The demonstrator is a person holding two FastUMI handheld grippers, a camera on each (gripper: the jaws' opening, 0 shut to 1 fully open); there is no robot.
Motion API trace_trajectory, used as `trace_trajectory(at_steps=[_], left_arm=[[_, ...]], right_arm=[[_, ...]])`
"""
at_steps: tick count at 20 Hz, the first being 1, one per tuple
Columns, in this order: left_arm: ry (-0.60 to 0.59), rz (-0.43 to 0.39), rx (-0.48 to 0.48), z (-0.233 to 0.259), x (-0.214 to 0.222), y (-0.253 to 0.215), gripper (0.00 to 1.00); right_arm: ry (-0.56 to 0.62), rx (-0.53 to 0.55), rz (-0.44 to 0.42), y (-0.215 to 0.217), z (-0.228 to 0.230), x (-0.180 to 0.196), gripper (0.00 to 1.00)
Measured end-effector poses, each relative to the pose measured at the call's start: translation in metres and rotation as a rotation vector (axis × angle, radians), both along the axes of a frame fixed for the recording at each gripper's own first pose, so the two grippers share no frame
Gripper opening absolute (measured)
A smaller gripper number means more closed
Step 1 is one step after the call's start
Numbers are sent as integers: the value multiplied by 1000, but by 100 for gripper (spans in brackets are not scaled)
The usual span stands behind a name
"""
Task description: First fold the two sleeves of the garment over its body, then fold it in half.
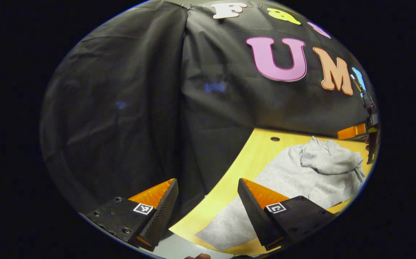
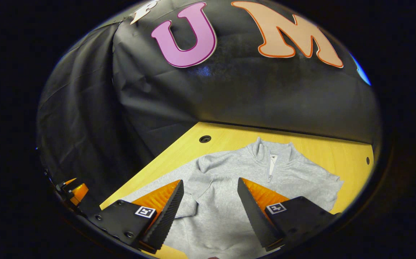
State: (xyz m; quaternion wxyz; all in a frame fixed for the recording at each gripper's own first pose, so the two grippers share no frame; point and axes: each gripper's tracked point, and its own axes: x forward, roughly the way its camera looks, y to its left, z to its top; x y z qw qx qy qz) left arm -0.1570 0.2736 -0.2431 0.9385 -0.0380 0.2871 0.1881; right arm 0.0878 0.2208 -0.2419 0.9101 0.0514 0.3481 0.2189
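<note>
A grey zip-neck sweatshirt [image 2: 229,187] lies flat on the yellow wooden table [image 2: 229,135], collar [image 2: 270,151] toward the booth wall. In the right gripper view, the sleeve [image 2: 193,196] on the left lies folded in over the body, its cuff beside my finger. My right gripper [image 2: 210,181] hovers open above the chest, holding nothing. My left gripper [image 1: 207,183] is open over the table's left edge, with the sweatshirt [image 1: 301,172] off to its right. The right gripper [image 1: 371,133] shows at the far right of the left gripper view, and the left gripper [image 2: 73,192] at the far left of the right gripper view.
Black cloth walls close the booth behind and to the left of the table. A round hole [image 2: 205,139] sits in the tabletop near the far left corner, and a smaller one [image 2: 368,160] at the right. Bare wood [image 2: 337,151] runs beyond the collar.
</note>
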Motion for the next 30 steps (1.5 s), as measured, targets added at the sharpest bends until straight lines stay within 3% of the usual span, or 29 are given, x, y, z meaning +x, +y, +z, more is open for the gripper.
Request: trace_trajectory(at_steps=[6,7,8,10,12,16,17,20,21,22,24,25,27,30], left_arm=[[198,-16,-108,-72,-34,-21,98],[218,-12,-121,-79,-35,-21,98],[236,-6,-136,-86,-37,-20,98],[263,5,-161,-91,-44,-23,98],[273,13,-181,-93,-45,-25,98],[339,3,-236,-110,-61,-36,98],[307,-15,-228,-108,-53,-34,100],[331,-47,-229,-109,-54,-36,93],[344,-45,-230,-106,-56,-36,85],[339,-50,-235,-108,-52,-40,85],[356,-51,-246,-111,-46,-47,68],[365,-59,-252,-111,-44,-51,51],[368,-38,-241,-110,-39,-51,16],[398,-37,-210,-108,-38,-51,5]], right_arm=[[-88,-89,-21,-34,7,-20,96],[-93,-92,-27,-38,9,-22,91],[-98,-93,-37,-42,10,-23,96],[-94,-94,-51,-48,10,-28,91],[-87,-101,-60,-54,9,-30,96],[-89,-106,-60,-58,9,-32,96],[-90,-102,-52,-57,9,-32,96],[-92,-107,-43,-60,9,-37,96],[-94,-108,-44,-61,9,-39,96],[-96,-108,-47,-63,10,-41,96],[-97,-104,-50,-68,12,-44,91],[-96,-107,-51,-72,12,-47,96],[-95,-119,-62,-83,11,-51,96],[-96,-117,-87,-96,13,-57,96]])
